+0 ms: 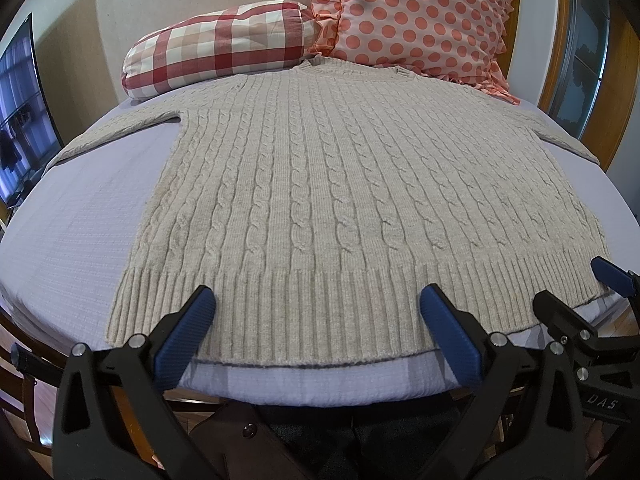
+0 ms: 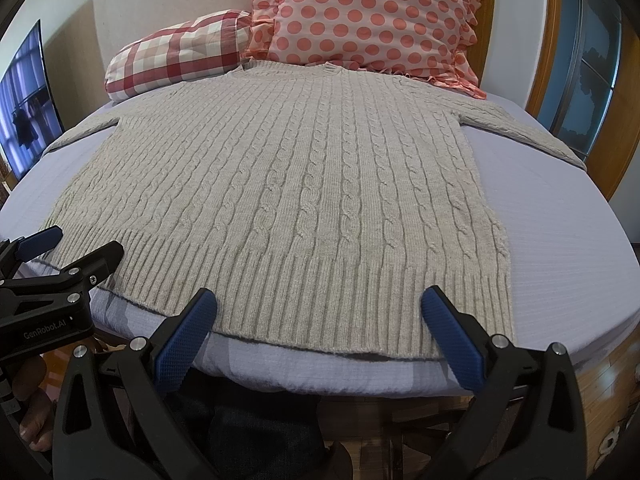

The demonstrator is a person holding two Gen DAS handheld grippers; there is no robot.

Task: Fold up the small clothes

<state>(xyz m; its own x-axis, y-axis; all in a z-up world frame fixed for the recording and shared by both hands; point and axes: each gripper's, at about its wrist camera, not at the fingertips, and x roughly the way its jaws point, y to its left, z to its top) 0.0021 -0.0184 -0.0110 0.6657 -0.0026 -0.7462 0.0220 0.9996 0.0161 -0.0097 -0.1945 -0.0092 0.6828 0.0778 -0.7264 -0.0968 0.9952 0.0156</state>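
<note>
A beige cable-knit sweater lies flat and spread out on the bed, neck at the far end, ribbed hem at the near edge, sleeves out to both sides. It also shows in the right wrist view. My left gripper is open and empty, its blue pads just above the hem left of centre. My right gripper is open and empty over the hem toward the right. Each gripper shows in the other's view: the right one at the hem's right end, the left one at its left end.
The bed has a pale lilac cover. A red checked pillow and a pink polka-dot pillow rest at the head. A screen stands at the left, a wooden-framed window at the right.
</note>
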